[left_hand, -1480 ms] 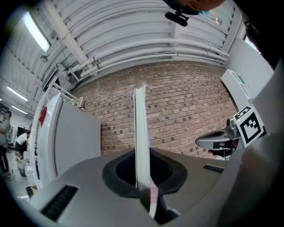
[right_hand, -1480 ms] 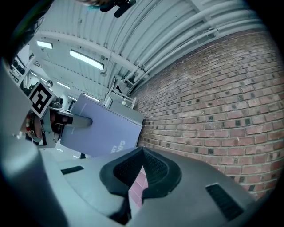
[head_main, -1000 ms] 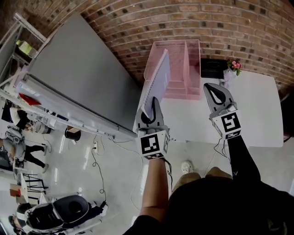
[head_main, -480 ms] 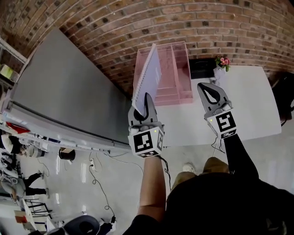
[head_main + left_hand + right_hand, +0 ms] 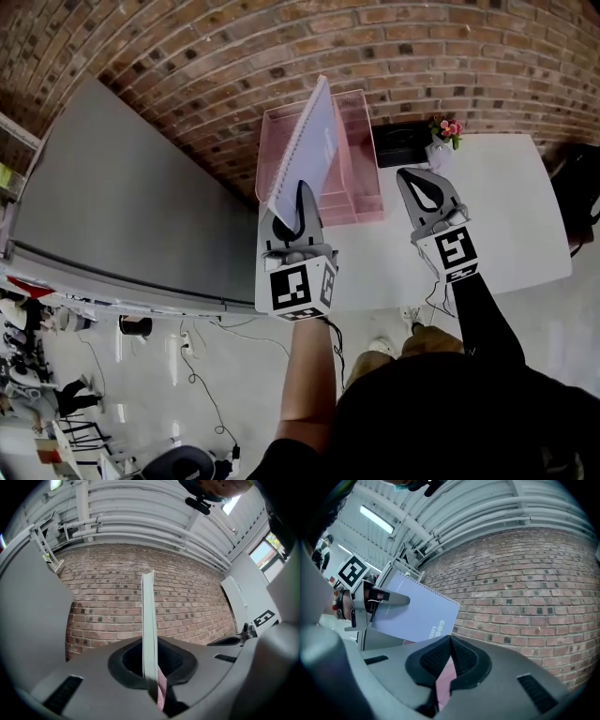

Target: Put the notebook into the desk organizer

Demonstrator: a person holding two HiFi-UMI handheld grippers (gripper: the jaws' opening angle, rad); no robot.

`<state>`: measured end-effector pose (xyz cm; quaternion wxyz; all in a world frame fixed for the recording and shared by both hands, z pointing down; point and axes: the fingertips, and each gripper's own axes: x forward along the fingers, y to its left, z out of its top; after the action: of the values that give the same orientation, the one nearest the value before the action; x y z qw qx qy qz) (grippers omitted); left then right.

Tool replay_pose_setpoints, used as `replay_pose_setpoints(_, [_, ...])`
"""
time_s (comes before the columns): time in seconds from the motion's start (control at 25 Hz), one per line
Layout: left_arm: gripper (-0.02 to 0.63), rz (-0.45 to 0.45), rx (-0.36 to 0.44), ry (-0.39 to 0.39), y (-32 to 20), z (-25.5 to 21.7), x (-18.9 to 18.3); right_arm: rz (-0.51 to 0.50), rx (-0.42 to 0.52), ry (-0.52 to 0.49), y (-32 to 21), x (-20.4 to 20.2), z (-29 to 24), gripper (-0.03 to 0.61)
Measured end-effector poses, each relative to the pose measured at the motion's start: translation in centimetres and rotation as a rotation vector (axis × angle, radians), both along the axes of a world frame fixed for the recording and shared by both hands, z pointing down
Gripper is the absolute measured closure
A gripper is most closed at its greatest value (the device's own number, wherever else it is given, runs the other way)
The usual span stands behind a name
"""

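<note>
Head view first. The left claw (image 5: 302,192) is pinching the notebook (image 5: 305,150) by its near corner. The lilac cover stands on edge, spiral binding to the left, and it tilts up and away from the person. Its far end overlaps the left side of the pink desk organizer (image 5: 361,159), but from up here you can't tell whether it is inside a slot. The organizer sits at the back left of the white tabletop (image 5: 506,206), against the brick wall (image 5: 281,47). Just right of it are a black box (image 5: 398,145) and a small pot of pink flowers (image 5: 448,128). The right claw (image 5: 409,178) hovers over the tabletop, near the organizer's front right corner and apart from it, with its tips together.

Now the left gripper view. The notebook shows edge-on as a thin pale strip rising straight up the middle, and both jaws are clamped on its lower end. Behind it is only brick, and the other claw pokes in low at the right.

Over to the right gripper view. These jaws are pressed together at the tips with nothing between them, and a sliver of pink shows through the gap lower down. Up left, the notebook is broadside on. It shows white lettering, the spiral runs along its top edge, and the left claw grips its near corner.
</note>
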<state>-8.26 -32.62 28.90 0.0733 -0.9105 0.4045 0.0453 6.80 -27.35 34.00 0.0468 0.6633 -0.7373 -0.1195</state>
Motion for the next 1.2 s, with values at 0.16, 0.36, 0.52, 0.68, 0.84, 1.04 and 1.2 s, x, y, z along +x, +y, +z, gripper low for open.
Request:
replay_pose_setpoints(0.16, [0.575, -0.003, -0.015, -0.003, -1.1, 0.3, 2.3, -0.045, 0.007, -0.018, -2.3, 1.4, -0.3, 0.558])
replay_pose_setpoints(0.36, [0.575, -0.016, -0.041, -0.012, -3.2, 0.8, 4.7, -0.095, 0.003, -0.032, -5.2, 2.9, -0.1, 0.558])
replay_pose_setpoints(0.52, [0.575, -0.039, -0.065, -0.037, -4.6, 1.6, 7.0, -0.127, -0.003, -0.051, -7.1, 4.8, 0.5, 0.558])
replay_pose_setpoints(0.68, [0.575, -0.055, -0.068, -0.047, -5.3, 1.9, 9.4, -0.144, -0.014, -0.074, -8.4, 7.4, 1.5, 0.558])
replay_pose_setpoints(0.84, [0.575, -0.099, -0.098, -0.082, -6.6, 2.9, 10.7, -0.145, -0.027, -0.114, -9.1, 9.8, 2.7, 0.558])
replay_pose_setpoints(1.04, [0.575, -0.138, -0.168, -0.126, -8.2, 5.1, 11.0, -0.147, -0.031, -0.135, -9.8, 10.9, 3.1, 0.558])
replay_pose_setpoints(1.2, [0.575, -0.153, -0.199, -0.151, -9.7, 6.0, 10.9, -0.148, -0.033, -0.144, -10.6, 11.3, 3.2, 0.558])
